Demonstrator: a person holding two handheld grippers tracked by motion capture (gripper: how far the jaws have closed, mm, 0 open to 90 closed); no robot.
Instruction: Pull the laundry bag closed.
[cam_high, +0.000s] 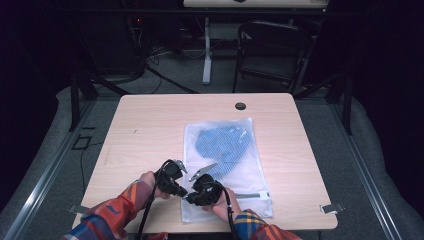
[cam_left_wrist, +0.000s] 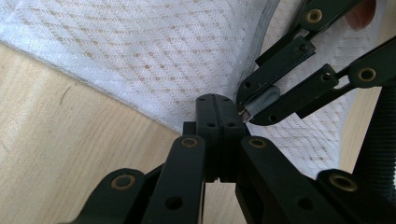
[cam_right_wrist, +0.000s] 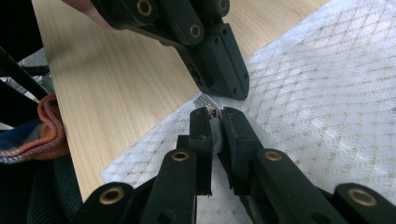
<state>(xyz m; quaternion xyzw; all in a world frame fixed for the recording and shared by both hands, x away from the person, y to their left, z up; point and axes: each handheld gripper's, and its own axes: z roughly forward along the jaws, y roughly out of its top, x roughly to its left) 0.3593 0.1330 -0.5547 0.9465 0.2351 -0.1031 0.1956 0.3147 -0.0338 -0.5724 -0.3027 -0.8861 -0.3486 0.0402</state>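
Plaid-sleeved forearms enter at 6 o'clock of the high view, each hand carrying a gripper. Left gripper: fingers pressed together on the near-left corner of the mesh laundry bag. Right gripper: fingers pinching the grey zipper pull, which sits just beside the left fingertips. Both grips meet at one corner, so neither hand is the nearer. From the fingers the bag's long axis runs toward 12 o'clock across the desk, while the zipper seam runs toward 3 o'clock; the coming pull probably follows that seam. Farther off, a blue garment lies inside the bag's far half.
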